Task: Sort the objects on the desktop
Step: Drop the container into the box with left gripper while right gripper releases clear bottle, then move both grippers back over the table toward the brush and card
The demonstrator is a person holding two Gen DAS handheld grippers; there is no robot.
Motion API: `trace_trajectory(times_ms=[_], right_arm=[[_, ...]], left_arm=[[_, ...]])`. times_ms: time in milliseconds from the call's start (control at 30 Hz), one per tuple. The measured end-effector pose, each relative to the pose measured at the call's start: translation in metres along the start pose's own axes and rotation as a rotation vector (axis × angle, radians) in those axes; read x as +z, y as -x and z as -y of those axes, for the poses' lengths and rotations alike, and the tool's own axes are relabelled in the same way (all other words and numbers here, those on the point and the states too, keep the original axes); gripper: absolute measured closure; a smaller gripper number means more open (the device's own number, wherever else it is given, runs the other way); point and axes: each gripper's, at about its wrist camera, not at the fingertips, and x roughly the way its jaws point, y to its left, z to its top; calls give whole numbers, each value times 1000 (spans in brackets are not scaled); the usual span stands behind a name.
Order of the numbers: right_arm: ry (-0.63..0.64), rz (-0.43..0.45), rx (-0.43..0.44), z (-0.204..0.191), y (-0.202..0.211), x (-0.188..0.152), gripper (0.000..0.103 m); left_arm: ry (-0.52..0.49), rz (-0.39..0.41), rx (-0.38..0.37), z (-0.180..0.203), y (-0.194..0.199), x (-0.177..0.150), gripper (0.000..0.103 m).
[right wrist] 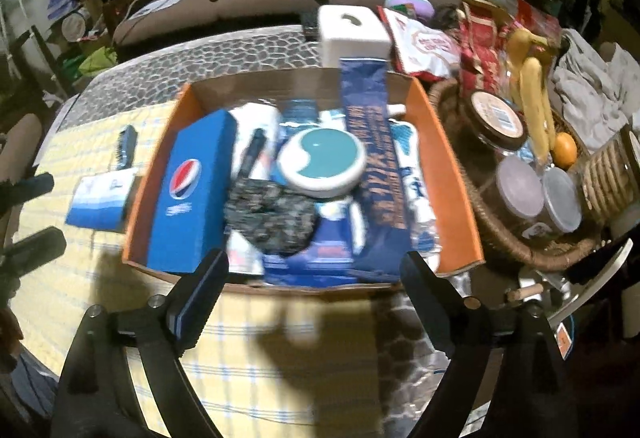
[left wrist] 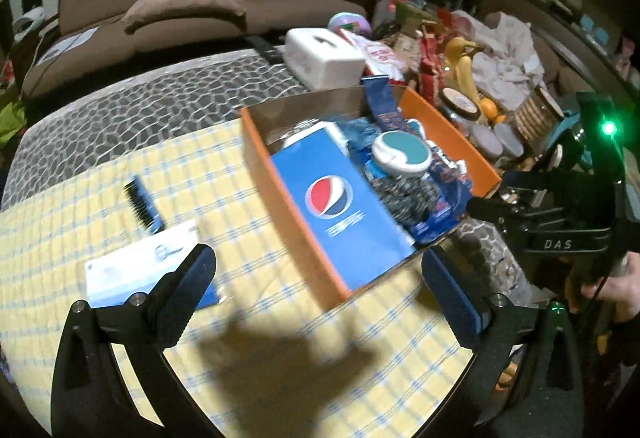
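Left to right across the tabletop (left wrist: pixel 132 106): a small black-bristled brush (left wrist: pixel 142 208) with a blue back lay on the yellow checked cloth (left wrist: pixel 248 238), and just beside it, nearer to me, a flat blue-and-white packet (left wrist: pixel 140 266). These two were the things left outside the orange box (left wrist: pixel 280 182), so I judged them next for sorting. To their right stood the box, already crowded: a blue cola carton (left wrist: pixel 344 214) against its left wall, a dark knitted bundle (right wrist: pixel 272 218), a round white-and-teal tin (right wrist: pixel 322 162) and a long navy wrapper (right wrist: pixel 376 158) leaning on the far wall. Beyond the box on the right sat a wicker basket (right wrist: pixel 516 246) of jars and bananas (right wrist: pixel 534 110).

My left gripper (left wrist: pixel 316 278) hung over the cloth with its jaws spread wide and nothing between them. My right gripper (right wrist: pixel 314 280) hovered at the box's near edge, jaws likewise apart and empty.

Handling, as I judged it: the brush looked light and stiff, best taken across its narrow back, clear of the bristles. The packet looked thin and possibly slick; lying flat, it offered only its edges.

Motion blur smeared all print. My left jaw covered the packet's near corner, and the lower layers in the box were buried from sight.
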Motion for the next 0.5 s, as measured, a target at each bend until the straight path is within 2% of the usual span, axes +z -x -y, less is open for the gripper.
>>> trace_trajectory(times_ms=[133,500], right_arm=[[12,22,10,-28,3,2,3],[46,54,42,-88,9,7,0]], left_arm=[[34,17,9,-26,19,-12,0],[130,51,56,-90,60,-35,0]])
